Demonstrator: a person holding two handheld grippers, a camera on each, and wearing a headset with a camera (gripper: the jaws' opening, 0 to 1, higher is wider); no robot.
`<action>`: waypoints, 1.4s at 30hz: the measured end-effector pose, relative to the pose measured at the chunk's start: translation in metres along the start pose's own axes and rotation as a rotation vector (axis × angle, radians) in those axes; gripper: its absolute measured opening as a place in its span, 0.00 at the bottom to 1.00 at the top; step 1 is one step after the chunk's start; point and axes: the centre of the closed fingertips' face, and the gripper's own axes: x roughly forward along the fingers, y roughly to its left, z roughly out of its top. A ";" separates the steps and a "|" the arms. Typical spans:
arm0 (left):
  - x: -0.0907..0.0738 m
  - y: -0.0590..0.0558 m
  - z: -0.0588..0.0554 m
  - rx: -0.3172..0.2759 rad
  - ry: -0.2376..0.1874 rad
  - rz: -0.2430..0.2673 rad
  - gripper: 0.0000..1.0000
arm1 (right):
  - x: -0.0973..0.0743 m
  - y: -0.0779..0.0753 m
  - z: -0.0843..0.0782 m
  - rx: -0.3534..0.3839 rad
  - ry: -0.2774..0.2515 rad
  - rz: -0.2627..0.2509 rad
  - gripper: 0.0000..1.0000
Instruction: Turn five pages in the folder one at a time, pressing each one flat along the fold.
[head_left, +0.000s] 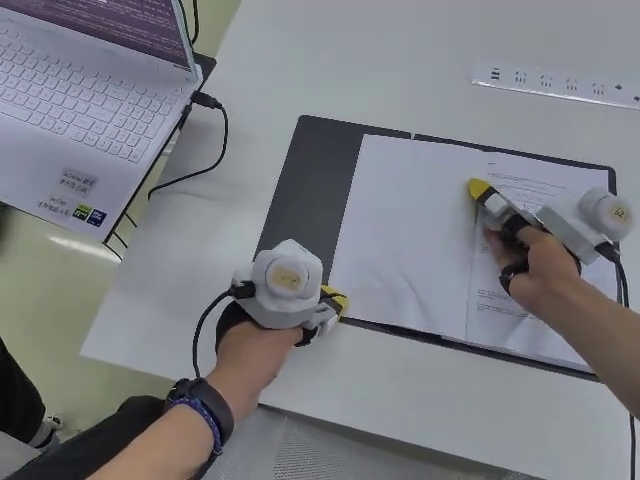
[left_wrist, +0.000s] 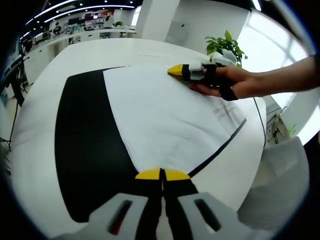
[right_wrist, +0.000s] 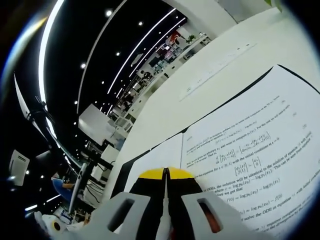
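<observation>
We find the folder (head_left: 305, 190) open on the table (head_left: 400, 60), fold (head_left: 471, 280) under the right gripper (head_left: 478, 189), jaws pressed together; left gripper (head_left: 335, 300), likewise closed, at its near edge. A hand (head_left: 535, 265) hides part of the right page (head_left: 540, 175).

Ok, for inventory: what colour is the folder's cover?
Black folder cover, clearest in the head view.

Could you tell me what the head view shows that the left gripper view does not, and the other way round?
The head view adds a laptop and a power strip. The left gripper view adds a potted plant and the room behind. Both share the open black folder, its turned white page, and the right gripper, shut, its tip at the fold.
</observation>
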 end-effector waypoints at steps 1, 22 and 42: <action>0.000 0.000 0.000 0.006 0.001 0.005 0.00 | 0.001 0.000 0.001 0.015 -0.006 -0.001 0.00; 0.001 0.000 0.000 0.017 0.010 0.011 0.00 | 0.024 -0.008 0.027 0.114 -0.102 -0.029 0.00; 0.001 0.000 0.001 0.019 0.002 0.010 0.00 | -0.012 0.002 -0.007 0.008 -0.048 0.024 0.00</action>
